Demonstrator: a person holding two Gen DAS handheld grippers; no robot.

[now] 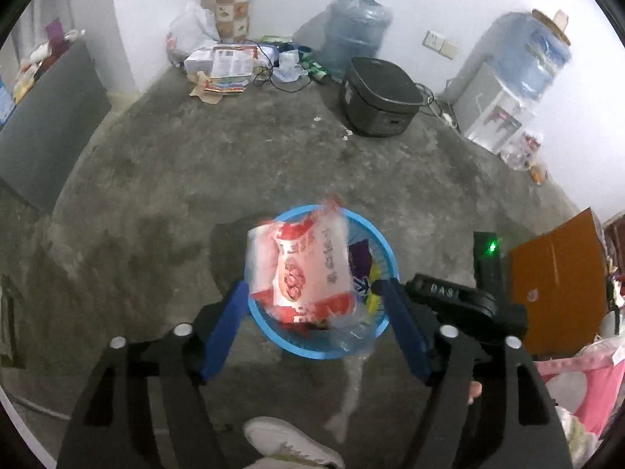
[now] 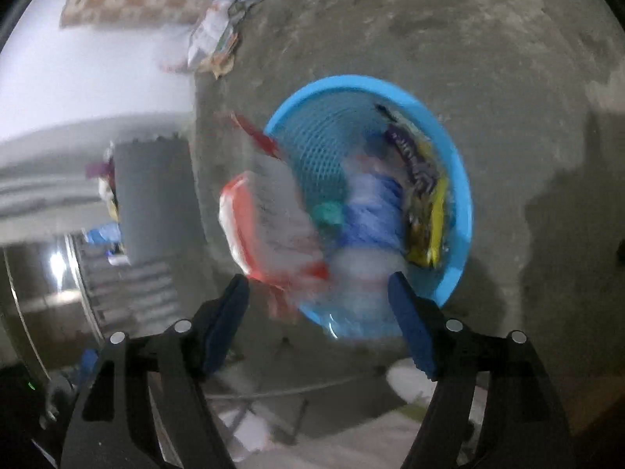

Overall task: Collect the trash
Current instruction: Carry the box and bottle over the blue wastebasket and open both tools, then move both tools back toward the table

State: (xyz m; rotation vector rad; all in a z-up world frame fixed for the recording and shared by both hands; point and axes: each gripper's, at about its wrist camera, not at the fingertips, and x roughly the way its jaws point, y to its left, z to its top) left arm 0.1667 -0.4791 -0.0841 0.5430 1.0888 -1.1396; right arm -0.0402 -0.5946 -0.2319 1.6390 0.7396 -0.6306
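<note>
A blue mesh basket stands on the concrete floor, seen also in the right wrist view. A red and white snack wrapper is blurred in the air over the basket's left rim, free of both grippers; it also shows in the right wrist view. A purple and yellow wrapper and a blue crumpled bag lie inside. My left gripper is open just above the basket. My right gripper is open, above the basket's near rim.
A trash pile of boxes, papers and bags lies by the far wall. A black rice cooker, a water jug and a water dispenser stand at the back. A cardboard box is at right, a grey cabinet at left.
</note>
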